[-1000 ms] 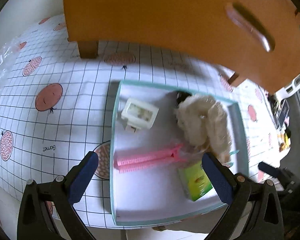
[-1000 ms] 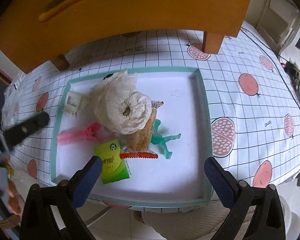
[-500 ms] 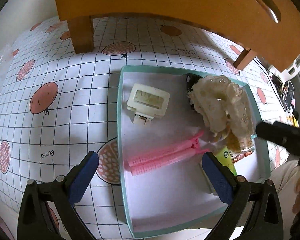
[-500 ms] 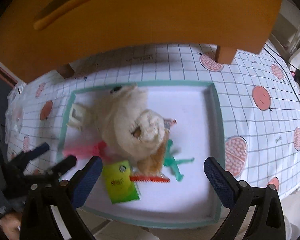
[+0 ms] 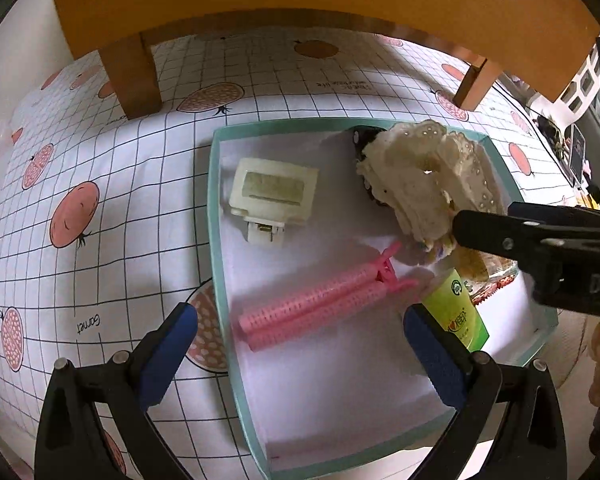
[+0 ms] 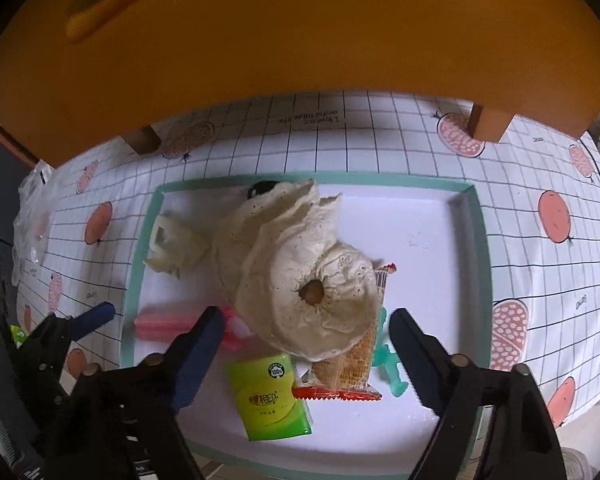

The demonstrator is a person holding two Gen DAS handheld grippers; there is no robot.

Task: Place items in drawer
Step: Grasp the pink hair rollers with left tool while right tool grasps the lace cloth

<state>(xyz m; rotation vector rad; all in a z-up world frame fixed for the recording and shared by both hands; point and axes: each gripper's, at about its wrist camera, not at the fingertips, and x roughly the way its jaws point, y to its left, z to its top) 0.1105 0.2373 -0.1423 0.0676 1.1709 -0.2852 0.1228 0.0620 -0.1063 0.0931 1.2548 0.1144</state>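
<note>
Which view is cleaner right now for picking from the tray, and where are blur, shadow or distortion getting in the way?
Left wrist view: sharp on the cream clip; the pink hair roller is softly smeared, and the right gripper's arm hides part of the tray. Right wrist view: the cream lace fabric and roller look softer, the wooden drawer unit darkens the top, and fisheye bending curves the tray rim.

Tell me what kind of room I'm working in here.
Probably a home dining or living area: a fruit-print checked tablecloth covers the table, an orange wooden stand sits on it, and a teal tray holds household odds such as a tissue pack.
</note>
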